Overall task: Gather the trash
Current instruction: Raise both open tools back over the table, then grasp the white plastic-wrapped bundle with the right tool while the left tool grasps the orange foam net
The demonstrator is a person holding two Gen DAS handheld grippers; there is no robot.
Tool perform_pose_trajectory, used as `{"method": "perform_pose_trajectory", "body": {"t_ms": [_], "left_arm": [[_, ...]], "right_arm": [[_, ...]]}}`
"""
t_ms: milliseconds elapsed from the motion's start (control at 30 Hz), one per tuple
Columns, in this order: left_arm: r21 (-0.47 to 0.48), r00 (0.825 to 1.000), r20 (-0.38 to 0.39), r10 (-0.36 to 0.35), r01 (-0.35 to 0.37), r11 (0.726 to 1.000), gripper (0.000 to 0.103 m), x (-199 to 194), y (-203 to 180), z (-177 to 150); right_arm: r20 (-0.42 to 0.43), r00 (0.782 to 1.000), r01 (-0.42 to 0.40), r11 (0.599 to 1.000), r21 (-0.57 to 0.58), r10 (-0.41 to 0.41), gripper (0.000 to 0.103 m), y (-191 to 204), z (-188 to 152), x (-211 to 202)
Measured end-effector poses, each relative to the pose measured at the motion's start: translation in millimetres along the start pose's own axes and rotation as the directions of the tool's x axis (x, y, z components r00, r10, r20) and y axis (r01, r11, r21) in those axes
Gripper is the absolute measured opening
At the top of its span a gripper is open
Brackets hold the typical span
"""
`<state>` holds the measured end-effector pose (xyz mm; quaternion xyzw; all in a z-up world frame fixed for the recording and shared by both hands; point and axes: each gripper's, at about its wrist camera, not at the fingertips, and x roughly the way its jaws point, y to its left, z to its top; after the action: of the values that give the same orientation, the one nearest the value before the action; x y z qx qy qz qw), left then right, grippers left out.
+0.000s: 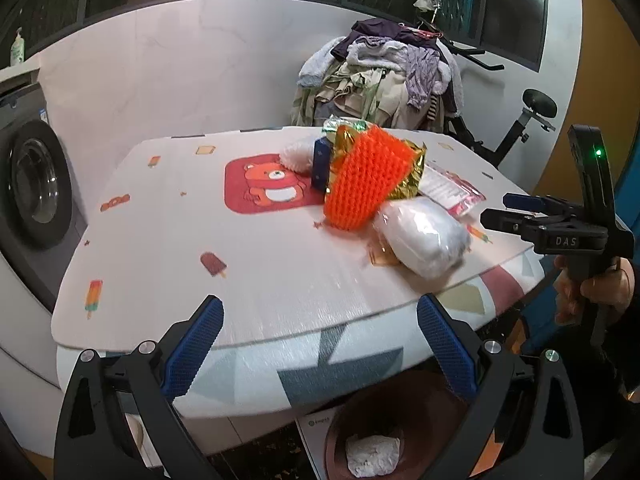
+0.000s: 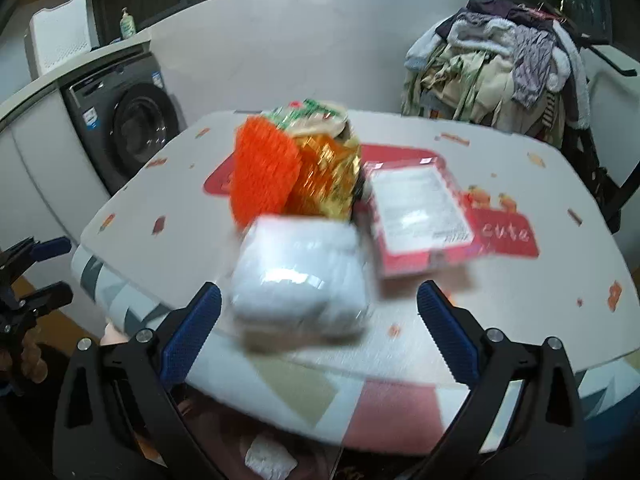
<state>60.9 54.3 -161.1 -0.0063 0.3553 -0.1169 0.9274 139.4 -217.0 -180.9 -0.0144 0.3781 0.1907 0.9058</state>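
Note:
A heap of trash lies on the table (image 1: pixel 160 248): an orange foam net (image 1: pixel 366 184), a gold foil wrapper (image 1: pixel 414 172), a clear bag of white stuff (image 1: pixel 420 240), a pink packet (image 1: pixel 452 190) and a blue box (image 1: pixel 320 168). My left gripper (image 1: pixel 320 344) is open and empty at the table's near edge. My right gripper (image 2: pixel 320 332) is open and empty, close before the clear bag (image 2: pixel 300 280); the orange net (image 2: pixel 262 172), gold wrapper (image 2: pixel 326 184) and pink packet (image 2: pixel 420 216) lie behind. It shows in the left wrist view (image 1: pixel 516 210).
A brown bin (image 1: pixel 372 440) with a crumpled white wad (image 1: pixel 372 454) stands under the table's near edge. A washing machine (image 1: pixel 32 184) is at the left. A pile of clothes (image 1: pixel 384 80) on an exercise bike (image 1: pixel 520 128) stands behind the table.

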Motion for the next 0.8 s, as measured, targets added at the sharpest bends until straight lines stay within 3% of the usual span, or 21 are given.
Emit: {"method": "perform_pose_trajectory", "body": {"t_ms": [267,600,633,700,800], "left_arm": [[0.014,1.0,0.021,-0.021,0.021,1.0,0.095,17.2,2.7,26.7],[-0.01,1.0,-0.002,-0.03,0.03,0.999,0.095,31.2,7.3,23.4],[-0.011,0.999,-0.005,-0.032,0.032,0.999,0.095,32.3,7.8,23.1],[-0.011,0.999,-0.01,-0.035,0.035,0.999,0.095,33.8,7.2,23.9],[-0.005,0.999,-0.014,-0.042,0.042,0.999,0.095,36.5,5.6,26.2]], "right_arm": [[-0.051,0.998,-0.036,0.999,0.027,0.038,0.097,5.8,2.4,30.7],[-0.154,0.985,-0.055,0.989,0.138,0.076,0.097,9.3,-5.8,86.9],[-0.142,0.986,-0.066,0.988,0.14,0.086,0.096,10.0,-7.6,86.0],[-0.135,0.986,-0.079,0.988,0.131,0.096,0.084,10.2,-7.3,82.7],[-0.133,0.985,-0.1,0.989,0.106,0.113,0.077,9.7,-7.0,70.5]]}}
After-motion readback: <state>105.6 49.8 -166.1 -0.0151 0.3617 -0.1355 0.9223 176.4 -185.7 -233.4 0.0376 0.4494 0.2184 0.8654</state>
